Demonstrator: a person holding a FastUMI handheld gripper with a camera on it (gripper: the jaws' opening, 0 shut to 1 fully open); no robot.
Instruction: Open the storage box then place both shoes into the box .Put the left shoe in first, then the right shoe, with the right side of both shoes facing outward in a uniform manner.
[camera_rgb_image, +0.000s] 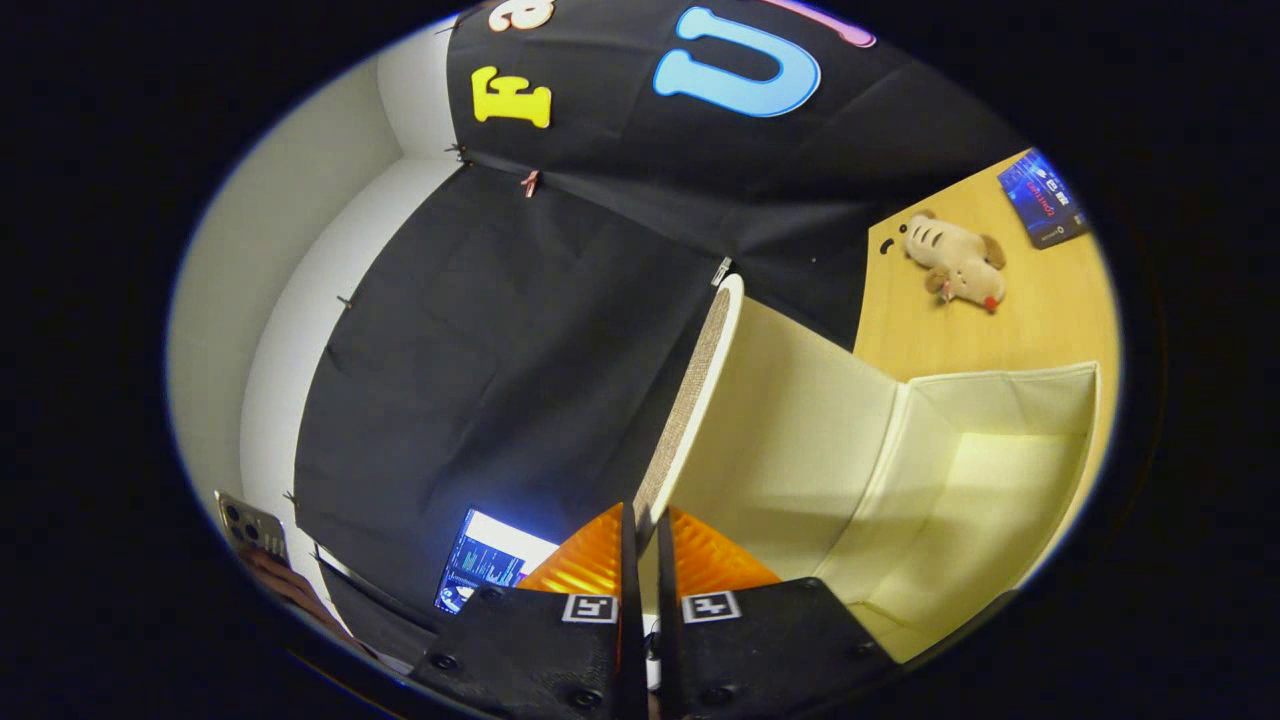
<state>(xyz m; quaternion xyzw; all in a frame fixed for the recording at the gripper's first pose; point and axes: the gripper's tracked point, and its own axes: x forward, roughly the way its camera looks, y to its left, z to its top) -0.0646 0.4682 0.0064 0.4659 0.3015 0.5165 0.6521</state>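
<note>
your gripper (640, 525) has its jaws clenched on the edge of the storage box lid (690, 400), one finger on each side of the thin rim, with almost no gap left between them. the lid stands raised and tilted, its woven outer face toward the booth's black cloth wall (480, 340) and its pale inner face toward the box. the storage box (1000, 480) lies open just beyond the jaws and to their right, cream lining showing, nothing visible inside it. it rests on a light wooden worktop (1050, 310). past the box, well apart from it, a small plush toy (957, 260) lies on the worktop, and a blue card or booklet (1043, 197) sits near it. left of the jaws you have a lit screen (485, 565) and a phone (252, 527) held by a hand (285, 585).
</note>
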